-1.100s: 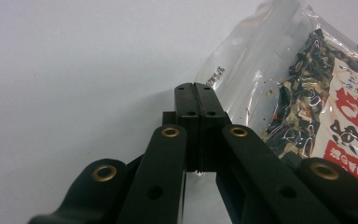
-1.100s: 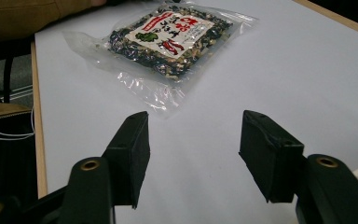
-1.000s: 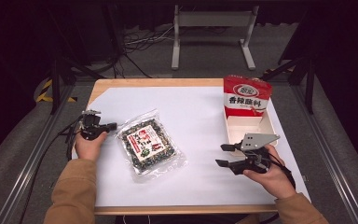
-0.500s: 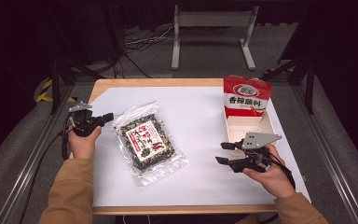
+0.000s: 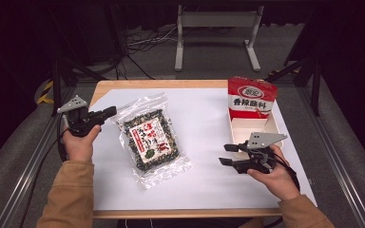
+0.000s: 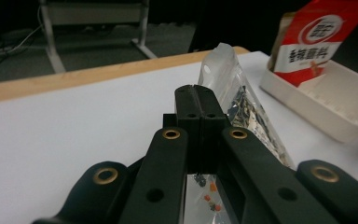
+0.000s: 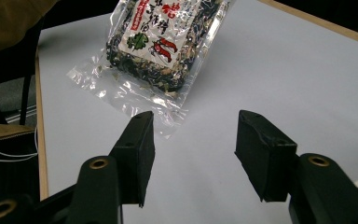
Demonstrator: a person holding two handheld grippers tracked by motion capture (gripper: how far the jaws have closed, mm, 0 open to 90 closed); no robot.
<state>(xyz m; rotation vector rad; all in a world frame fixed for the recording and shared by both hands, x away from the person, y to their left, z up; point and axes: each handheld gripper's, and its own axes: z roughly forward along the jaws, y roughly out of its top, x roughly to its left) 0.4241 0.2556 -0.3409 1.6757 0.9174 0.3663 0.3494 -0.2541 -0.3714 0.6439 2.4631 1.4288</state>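
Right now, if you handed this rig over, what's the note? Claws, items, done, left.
Left claw: shut on the top corner of the snack bag. That end looks raised; the rest lies on the table.
Right claw: open with nothing between the jaws, which have just been closing a little. It hovers beside the white tray.
Red packet: upright in the tray's far end.
Done: bag gripped.
Left: probably carry the bag to the tray; not yet begun.
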